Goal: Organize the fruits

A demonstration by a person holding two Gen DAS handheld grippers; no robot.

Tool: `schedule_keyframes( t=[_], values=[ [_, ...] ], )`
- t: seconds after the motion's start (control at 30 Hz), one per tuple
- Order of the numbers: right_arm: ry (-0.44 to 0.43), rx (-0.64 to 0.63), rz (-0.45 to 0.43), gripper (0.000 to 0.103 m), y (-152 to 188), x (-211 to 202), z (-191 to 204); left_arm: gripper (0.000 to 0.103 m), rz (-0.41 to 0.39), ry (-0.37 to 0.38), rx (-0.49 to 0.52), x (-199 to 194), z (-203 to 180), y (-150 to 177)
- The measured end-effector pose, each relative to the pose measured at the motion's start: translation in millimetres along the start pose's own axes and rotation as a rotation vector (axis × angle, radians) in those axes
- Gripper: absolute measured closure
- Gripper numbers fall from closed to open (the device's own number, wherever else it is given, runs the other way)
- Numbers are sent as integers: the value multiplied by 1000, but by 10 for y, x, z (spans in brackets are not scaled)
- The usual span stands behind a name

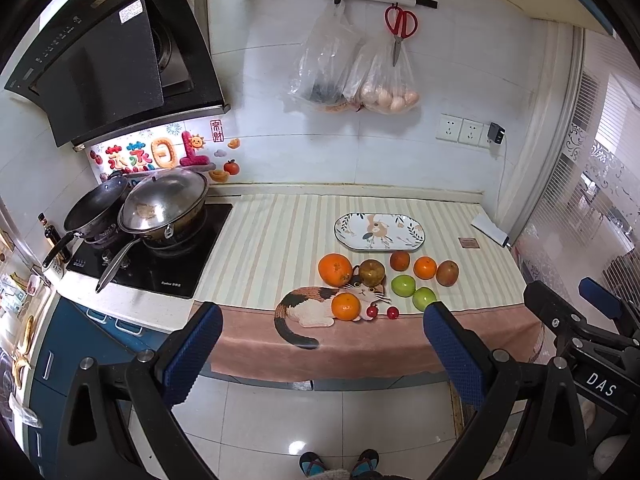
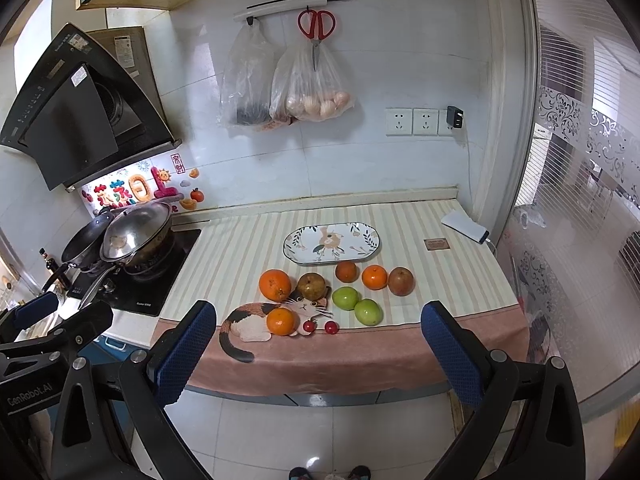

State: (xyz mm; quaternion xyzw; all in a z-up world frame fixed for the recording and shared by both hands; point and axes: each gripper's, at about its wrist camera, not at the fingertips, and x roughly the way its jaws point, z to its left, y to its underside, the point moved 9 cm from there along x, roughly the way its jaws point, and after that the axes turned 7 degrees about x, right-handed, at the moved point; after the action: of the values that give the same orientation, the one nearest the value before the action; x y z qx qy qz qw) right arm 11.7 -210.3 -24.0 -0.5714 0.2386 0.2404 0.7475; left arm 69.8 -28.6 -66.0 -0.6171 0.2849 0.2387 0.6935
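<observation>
Fruit lay loose on the striped cloth (image 2: pixel 248 248) at centre frame, none of it on the oval patterned plate (image 2: pixel 331 242) just behind. Large orange (image 2: pixel 274 285) sat at the left of the group, a brown pear (image 2: pixel 311 286) touching it on the right. Two green apples (image 2: pixel 362 306) lay side by side right of centre. Behind them, in a row: a small reddish-orange fruit (image 2: pixel 346 271), a mandarin (image 2: pixel 375 277), a red-brown apple (image 2: pixel 401 281). Another orange (image 2: pixel 281 321) rested on the cloth's cat motif, with two cherries (image 2: pixel 320 326) just right of it, near the front edge.

Left gripper (image 1: pixel 320 344) and right gripper (image 2: pixel 318 344) both hung off the counter above the floor, jaws wide apart, holding nothing. Wok with lid (image 1: pixel 164 208) stood on the hob, left of frame.
</observation>
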Motion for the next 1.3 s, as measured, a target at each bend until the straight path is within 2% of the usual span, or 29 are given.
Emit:
schedule_keyframes(
  t=[1.3],
  values=[
    [6,0,-3,0,-98,82,-46,0,2,7,3,78,-89,-140]
  ],
)
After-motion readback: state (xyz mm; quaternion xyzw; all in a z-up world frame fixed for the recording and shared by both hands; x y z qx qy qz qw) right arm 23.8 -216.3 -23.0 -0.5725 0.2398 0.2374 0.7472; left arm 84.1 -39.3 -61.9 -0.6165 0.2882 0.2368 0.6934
